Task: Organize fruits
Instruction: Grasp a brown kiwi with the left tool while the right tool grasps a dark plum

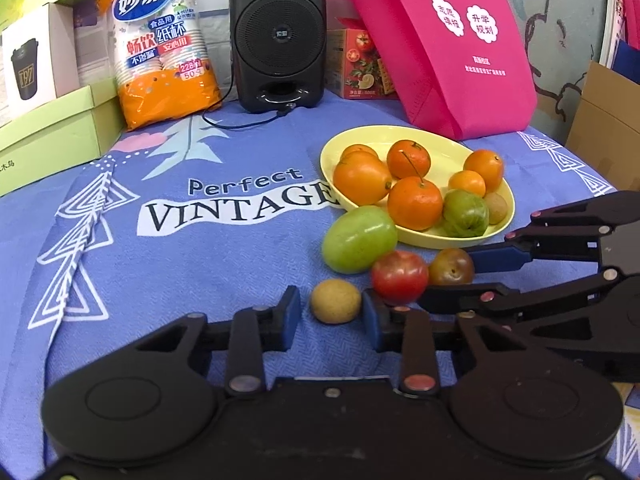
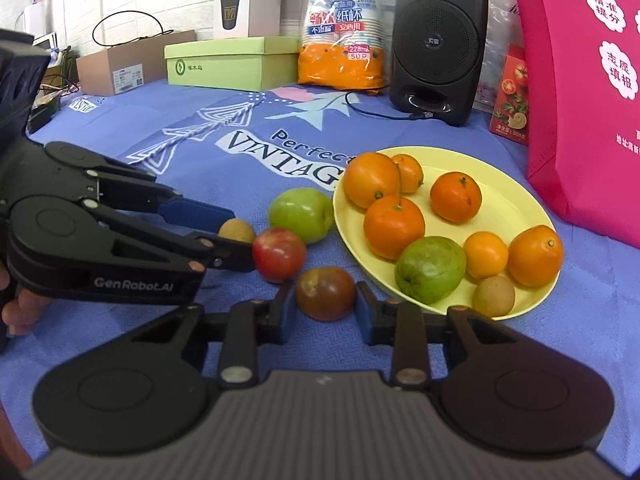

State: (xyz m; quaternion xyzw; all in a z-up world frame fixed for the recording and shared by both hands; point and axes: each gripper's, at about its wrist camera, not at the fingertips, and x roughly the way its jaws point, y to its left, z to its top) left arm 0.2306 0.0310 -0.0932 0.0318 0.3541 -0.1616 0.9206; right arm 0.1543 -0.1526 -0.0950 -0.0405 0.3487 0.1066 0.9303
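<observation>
A yellow plate (image 1: 440, 236) (image 2: 516, 200) holds several oranges, a green fruit (image 1: 465, 213) (image 2: 430, 270) and a small brown fruit (image 2: 493, 295). On the cloth beside it lie a green fruit (image 1: 359, 239) (image 2: 301, 215), a red fruit (image 1: 399, 277) (image 2: 279, 255), a dark red-brown fruit (image 1: 451, 267) (image 2: 326, 293) and a small brown fruit (image 1: 335, 301) (image 2: 236, 231). My left gripper (image 1: 331, 314) (image 2: 238, 236) is open, with its fingers either side of the small brown fruit. My right gripper (image 2: 323, 312) (image 1: 452, 276) is open around the dark fruit.
A black speaker (image 1: 277, 32) with a cable, an orange pack of paper cups (image 1: 160, 44), green boxes (image 1: 48, 128), a tomato-print box (image 1: 360, 64) and a pink bag (image 1: 444, 40) stand along the back of the blue cloth (image 1: 180, 264).
</observation>
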